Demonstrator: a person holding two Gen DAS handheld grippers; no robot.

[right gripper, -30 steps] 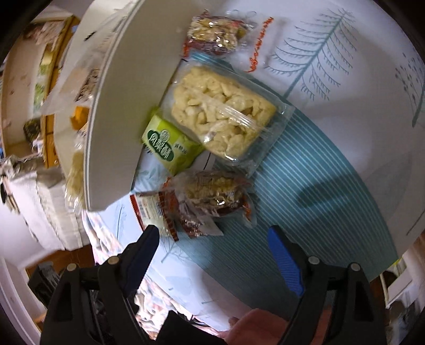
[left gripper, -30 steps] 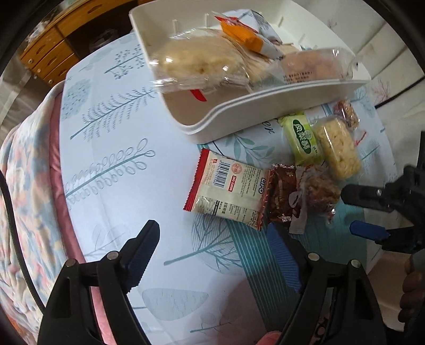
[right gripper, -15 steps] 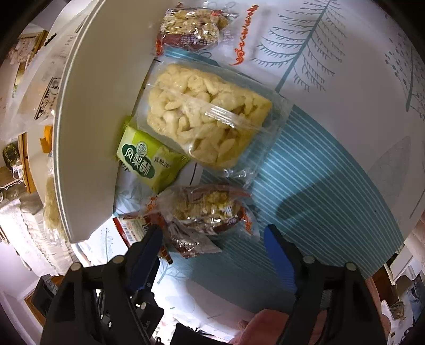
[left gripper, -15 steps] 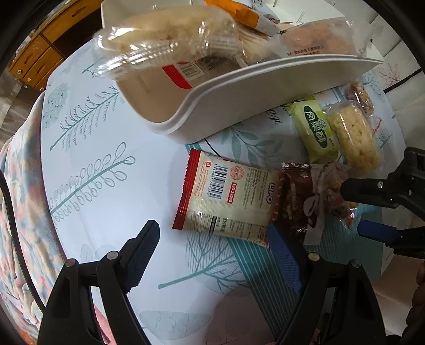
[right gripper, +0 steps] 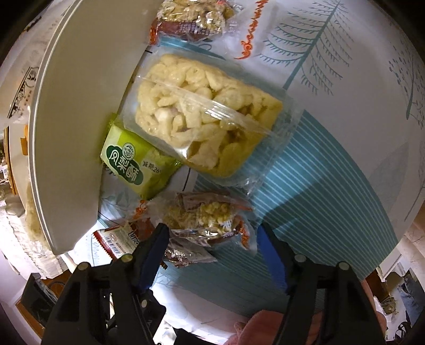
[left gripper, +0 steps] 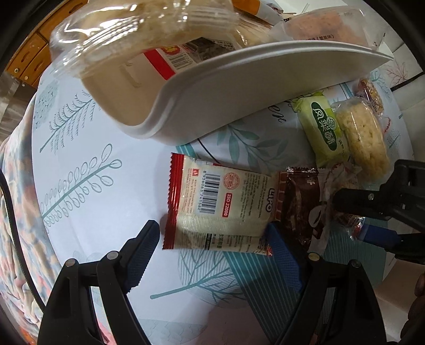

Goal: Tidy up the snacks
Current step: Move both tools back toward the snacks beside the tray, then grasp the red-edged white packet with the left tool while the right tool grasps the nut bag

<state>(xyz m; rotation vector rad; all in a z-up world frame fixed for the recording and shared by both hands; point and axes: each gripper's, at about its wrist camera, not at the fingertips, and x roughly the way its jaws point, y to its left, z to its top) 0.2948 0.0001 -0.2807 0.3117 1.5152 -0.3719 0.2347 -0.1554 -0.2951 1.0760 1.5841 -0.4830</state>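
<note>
Take the white plastic bin with the curved lip (left gripper: 239, 87) as your landmark; it already holds several wrapped snacks, among them a clear-wrapped pale rice cake (left gripper: 138, 34) lying over its rim.

Just below the bin's lip, on the leaf-printed tablecloth (left gripper: 87, 148), lies the red-and-cream LIPO biscuit packet (left gripper: 220, 204), barcode side up. Your left gripper (left gripper: 212, 244) points straight down over that packet's near edge with its jaws wide apart. One blue pad sits off the packet's red end and the other overlaps its far corner, and neither pad is pressing on it, so you hold nothing there.

Further from the bin than the LIPO packet, and touching its end, is a brown foil-wrapped snack (left gripper: 297, 204). On top of it lies a crinkled clear packet of pale crumbly nut brittle with red-brown ends (right gripper: 209, 220). Your right gripper (right gripper: 212, 238) straddles that brittle packet and its jaws are closing. The packet lies between the blue pads, but they are not yet squeezing it.

Tucked against the bin's side are a small green pineapple-cake packet with white characters (right gripper: 138, 164) and, partly over it, a large clear bag of pale puffed rice crackers (right gripper: 207, 114). Beyond that bag along the bin's wall lies another clear brittle packet with a red-brown end (right gripper: 191, 18).
</note>
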